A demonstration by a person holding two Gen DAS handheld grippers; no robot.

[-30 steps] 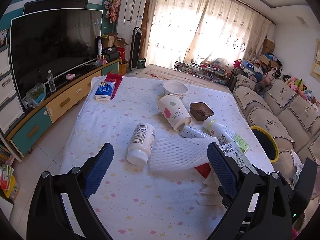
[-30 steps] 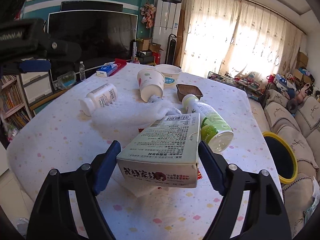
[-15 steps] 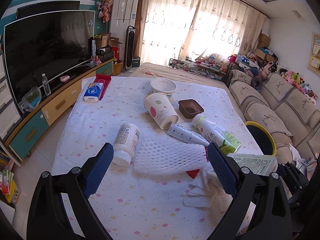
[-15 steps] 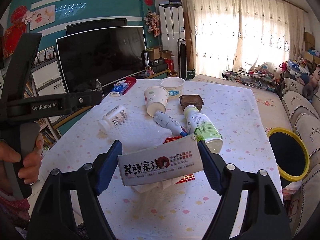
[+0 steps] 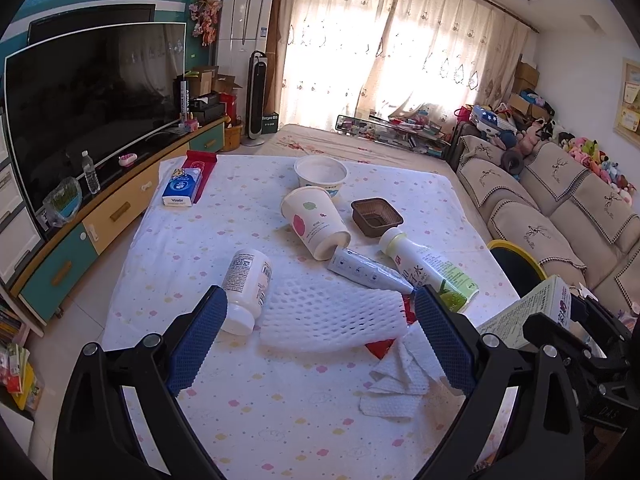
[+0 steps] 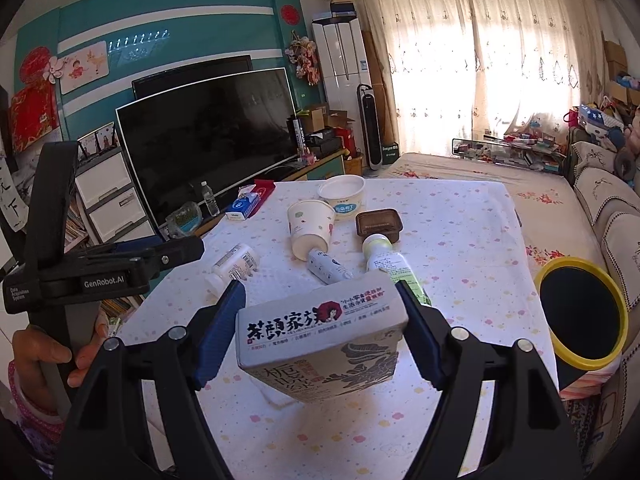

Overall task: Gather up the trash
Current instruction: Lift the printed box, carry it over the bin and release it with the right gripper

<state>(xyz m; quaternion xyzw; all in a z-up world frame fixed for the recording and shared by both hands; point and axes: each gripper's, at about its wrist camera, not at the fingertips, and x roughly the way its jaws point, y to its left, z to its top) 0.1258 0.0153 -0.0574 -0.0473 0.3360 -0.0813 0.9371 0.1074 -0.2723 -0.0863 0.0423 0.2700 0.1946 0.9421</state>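
Cardboard carton [image 6: 320, 336] lifted off table, pinched by right fingers [image 6: 222, 320] (left fingers [image 5: 196, 336] spread, empty).

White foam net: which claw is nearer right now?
Left. The left claw hangs open just above the white foam net. The right claw is off toward the table's bin side, gripping the carton.

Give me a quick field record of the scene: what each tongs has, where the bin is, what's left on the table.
right tongs: shut on tea carton, lifted above the table
left tongs: open, empty, over foam fruit net
bin: yellow-rimmed trash bin, beside the table's right edge
left on table: pill bottle, paper cup, tube, drink bottle, brown tray, white bowl, crumpled tissue
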